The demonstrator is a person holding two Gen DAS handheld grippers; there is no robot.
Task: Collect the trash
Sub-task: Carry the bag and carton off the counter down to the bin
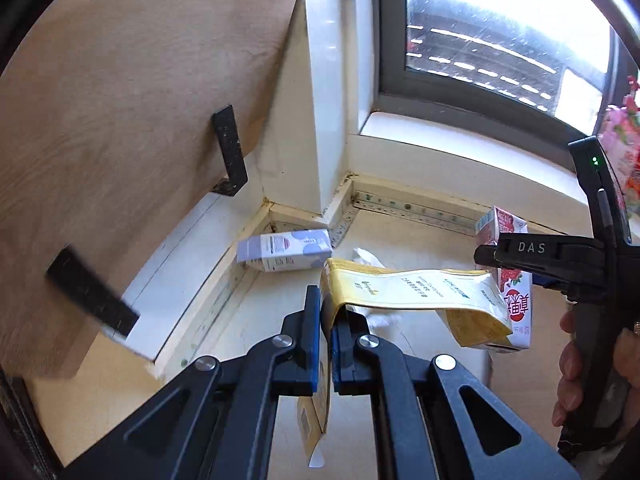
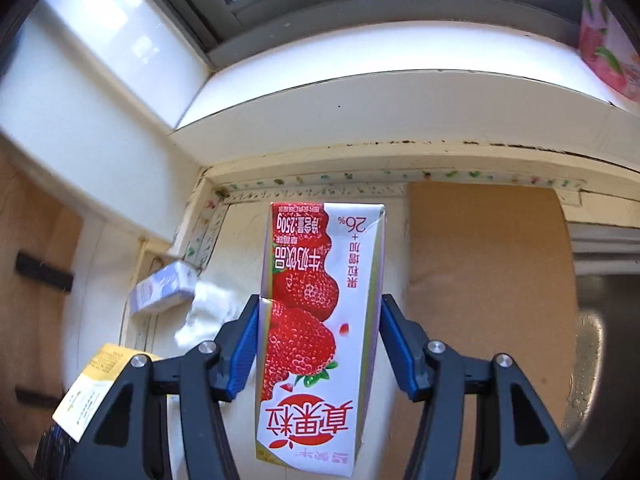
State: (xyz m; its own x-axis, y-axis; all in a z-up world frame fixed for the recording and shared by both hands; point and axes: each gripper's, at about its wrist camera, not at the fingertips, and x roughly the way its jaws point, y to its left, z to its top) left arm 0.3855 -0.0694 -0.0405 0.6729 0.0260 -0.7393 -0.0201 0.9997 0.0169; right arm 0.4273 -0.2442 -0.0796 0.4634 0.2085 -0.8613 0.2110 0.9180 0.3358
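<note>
With the left gripper point(image 1: 326, 320) pinching the yellow pouch point(image 1: 416, 294) and the right gripper point(image 2: 316, 344) clamping the strawberry carton point(image 2: 316, 320), carry both level (pouch dangles), leaving the purple box point(image 1: 284, 250) at mid-frame.

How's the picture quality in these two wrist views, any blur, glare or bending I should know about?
Left wrist view: the window is blown out white, the wooden panel smears at the left edge, the yellow pouch is sharp. Right wrist view: the strawberry carton is crisp, the purple box is blurred, and the sill bows from fisheye.
</note>
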